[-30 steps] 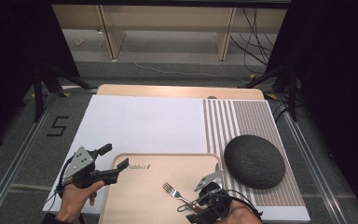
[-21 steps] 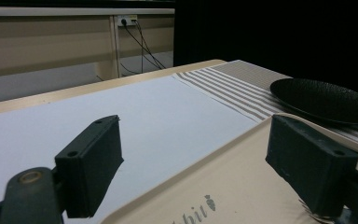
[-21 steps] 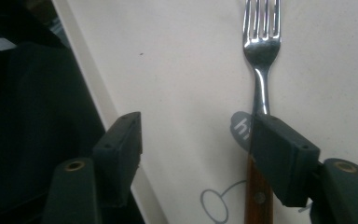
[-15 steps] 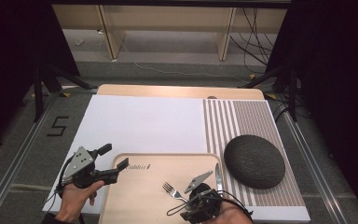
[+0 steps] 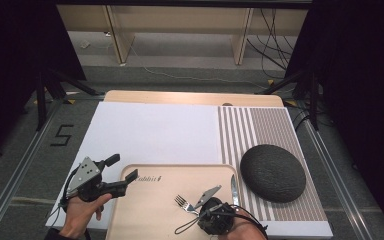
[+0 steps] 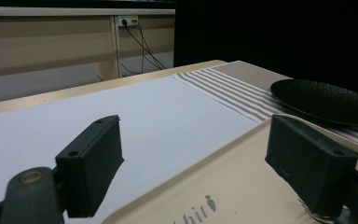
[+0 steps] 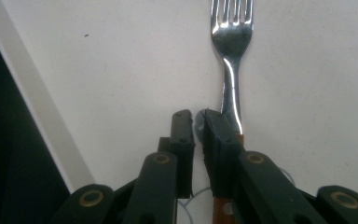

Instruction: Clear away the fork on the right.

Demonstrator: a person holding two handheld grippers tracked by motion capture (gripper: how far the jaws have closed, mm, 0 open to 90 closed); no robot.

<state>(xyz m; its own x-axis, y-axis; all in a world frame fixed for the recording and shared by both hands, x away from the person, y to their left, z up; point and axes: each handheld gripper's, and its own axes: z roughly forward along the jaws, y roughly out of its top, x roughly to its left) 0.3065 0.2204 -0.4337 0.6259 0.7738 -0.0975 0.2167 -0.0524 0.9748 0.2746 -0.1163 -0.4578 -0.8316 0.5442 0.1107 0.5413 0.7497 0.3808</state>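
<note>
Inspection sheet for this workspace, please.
Surface: white mat and striped mat on a wooden table.
Job's things: fork lying on the tray.
Clutter: knife, black dish.
Grippers: left gripper open at the tray's edge; right gripper has just been closing, jaws nearly together over the fork's handle, grip unclear.
Cables: loose cables on the floor behind.
Surroundings: black curtains, floor mark 5.

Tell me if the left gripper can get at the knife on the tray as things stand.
Probably yes. The left gripper, jaws open, sits at the tray rim; bare tray lies between it and the knife, though the right gripper on the fork crowds that side.
</note>
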